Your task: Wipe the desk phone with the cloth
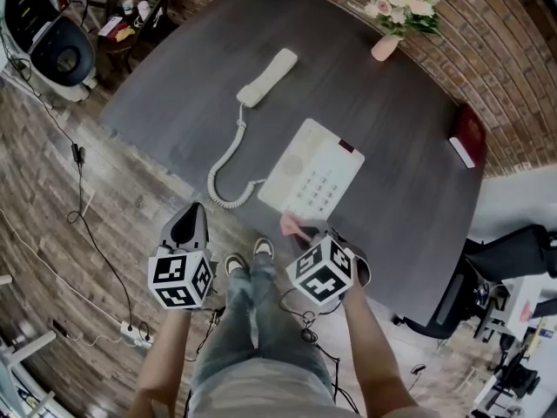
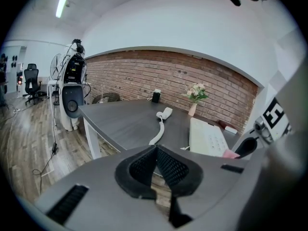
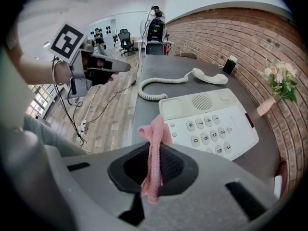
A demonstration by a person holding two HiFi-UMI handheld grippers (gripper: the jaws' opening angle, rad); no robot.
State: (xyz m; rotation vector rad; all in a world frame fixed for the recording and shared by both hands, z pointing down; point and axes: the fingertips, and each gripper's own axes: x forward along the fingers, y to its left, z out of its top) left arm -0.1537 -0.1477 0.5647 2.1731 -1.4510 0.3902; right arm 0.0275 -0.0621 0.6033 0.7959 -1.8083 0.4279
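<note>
- The right gripper (image 3: 154, 163) had its jaws clamped on the pink cloth (image 3: 154, 143); a bunched end stuck out past the tips and a strip hung down below them.
- Just ahead of those jaws sat the white desk phone (image 3: 211, 119), its keypad near the cloth, though contact between them could not be made out.
- Beyond the phone, farther from the right gripper, lay the handset (image 1: 268, 77), off its cradle on the dark table (image 1: 392, 120), joined by a coiled cord (image 1: 228, 159).
- The left gripper (image 2: 156, 165) had its jaws pressed together with nothing between them, held short of the table's edge, with the phone ahead and to its right.
- A vase of flowers (image 1: 396, 16) stood well beyond both grippers, at the brick wall.
</note>
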